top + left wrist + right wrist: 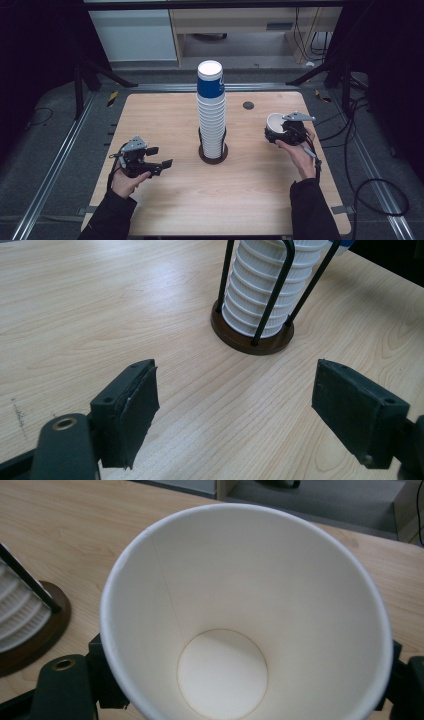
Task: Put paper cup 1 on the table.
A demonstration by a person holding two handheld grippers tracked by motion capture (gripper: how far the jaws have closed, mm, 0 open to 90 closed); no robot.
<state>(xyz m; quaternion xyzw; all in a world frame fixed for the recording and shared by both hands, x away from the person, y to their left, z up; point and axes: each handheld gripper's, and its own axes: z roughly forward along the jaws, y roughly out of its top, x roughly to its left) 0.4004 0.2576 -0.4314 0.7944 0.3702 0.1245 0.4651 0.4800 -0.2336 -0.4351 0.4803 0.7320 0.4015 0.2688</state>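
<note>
1. Right hand-held gripper [281,134]: near the right edge of the desk [165,210], clamped on a single paper cup [275,124].
2. Paper cup: white inside, mouth turned up and toward the far edge in the high view, held over the right part of the desk, well apart from the stack; whether lifted clear of the desk or touching it, cannot tell.
3. Right gripper view: cup [250,625] wedged between the two black jaws, round bottom and a faint side seam visible inside, nothing in it.
4. Left hand-held gripper [161,156]: near the left edge of the desk, jaws spread wide apart, holding nothing and touching nothing.
5. Left gripper view: both black pads [137,410] set over bare wood, pointed toward the holder's base.
6. Stack of paper cups [211,112]: upright at the middle of the desk, white ribbed rims one above another, top cup blue on the outside.
7. Holder [213,152]: round dark brown base with thin black upright rods around the lower part of the stack.
8. Desk: light wood grain, rounded corners, a small dark round plug [248,105] near the far edge, right of the stack.
9. Room: dark grey floor [45,150] with metal rails along both sides, black cables [370,185] trailing at the right, pale cabinets [135,35] beyond the far edge.
</note>
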